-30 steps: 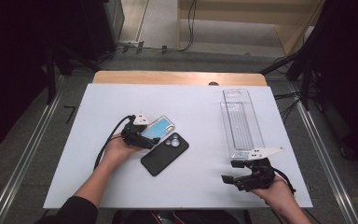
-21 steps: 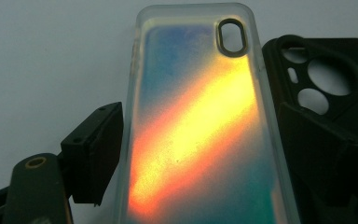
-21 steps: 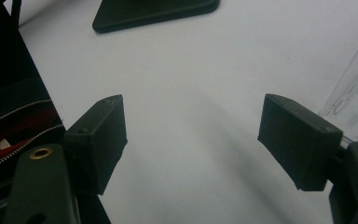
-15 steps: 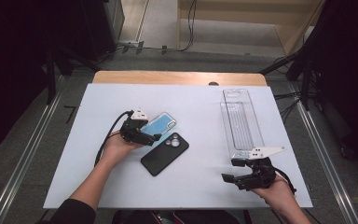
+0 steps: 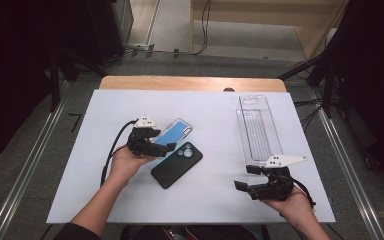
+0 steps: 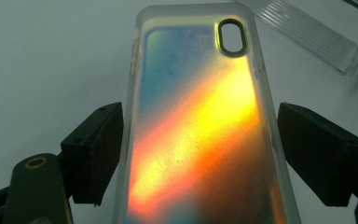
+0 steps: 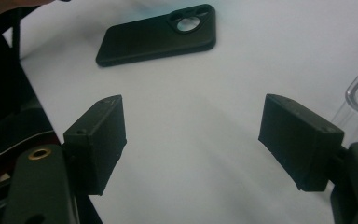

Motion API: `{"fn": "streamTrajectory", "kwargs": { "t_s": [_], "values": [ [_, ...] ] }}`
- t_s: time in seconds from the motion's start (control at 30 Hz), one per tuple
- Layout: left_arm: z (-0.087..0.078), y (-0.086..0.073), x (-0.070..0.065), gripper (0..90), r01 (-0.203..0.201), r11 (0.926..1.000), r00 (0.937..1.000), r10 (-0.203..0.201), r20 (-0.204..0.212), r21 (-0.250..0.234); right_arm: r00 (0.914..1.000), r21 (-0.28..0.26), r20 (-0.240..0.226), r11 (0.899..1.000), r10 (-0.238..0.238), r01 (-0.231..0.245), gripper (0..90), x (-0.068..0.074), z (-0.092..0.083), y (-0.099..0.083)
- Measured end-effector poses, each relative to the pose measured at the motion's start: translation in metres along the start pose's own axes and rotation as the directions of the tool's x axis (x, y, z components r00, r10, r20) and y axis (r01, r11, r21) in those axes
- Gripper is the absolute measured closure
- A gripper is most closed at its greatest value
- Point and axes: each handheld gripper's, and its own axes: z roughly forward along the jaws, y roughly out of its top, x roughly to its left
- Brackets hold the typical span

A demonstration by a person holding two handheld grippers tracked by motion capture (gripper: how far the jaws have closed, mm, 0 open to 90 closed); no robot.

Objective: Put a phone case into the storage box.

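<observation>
Iridescent translucent phone case [image 6: 200,135] sits gripped across its width in the left hand-held gripper [image 5: 166,146], just beside the black phone case [image 5: 176,164]; right hand-held gripper [image 5: 244,177] gapes wide, empty, well apart.

The phone case [image 6: 200,126] in the left claw [image 6: 200,154] is glossy translucent plastic with an iridescent blue-to-orange sheen. The black phone case [image 7: 158,35] looks matt and smooth. The clear tray [image 5: 258,127] is ribbed, shiny plastic. The counter [image 5: 210,205] is a smooth matt white, with bare wood along its far edge.
</observation>
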Motion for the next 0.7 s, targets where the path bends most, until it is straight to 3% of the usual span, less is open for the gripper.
{"fn": "streamTrajectory", "kwargs": {
  "t_s": [0.07,0.17,0.4,0.5,0.7],
  "values": [
    [-0.001,-0.001,-0.004,17.4,0.008,0.9999,0.9999,-0.008,-0.011,-0.011,0.9999,-0.005,-0.01,1.0,-0.009,0.009,20.5,0.003,0.001,0.004],
    [-0.002,-0.002,-0.011,17.4,0.025,0.9995,0.9995,-0.026,-0.016,-0.02,0.9997,-0.012,-0.021,1.0,0.016,-0.016,20.5,0.004,0.003,0.008],
    [-0.003,-0.005,-0.028,17.4,0.02,0.9994,0.9997,-0.02,-0.013,-0.029,0.9956,-0.033,-0.042,0.996,0.083,-0.085,20.6,0.003,0.002,0.018],
    [-0.003,-0.008,-0.035,17.4,0.028,0.9984,0.9993,-0.029,-0.024,-0.049,0.9954,-0.036,-0.038,0.995,0.088,-0.089,20.7,0.004,0.004,0.022],
    [-0.001,-0.014,-0.051,17.3,0.001,0.9971,0.9985,-0.005,-0.055,-0.076,0.9935,-0.043,-0.036,0.993,0.108,-0.109,20.9,0.004,0.009,0.031]
  ]
}}
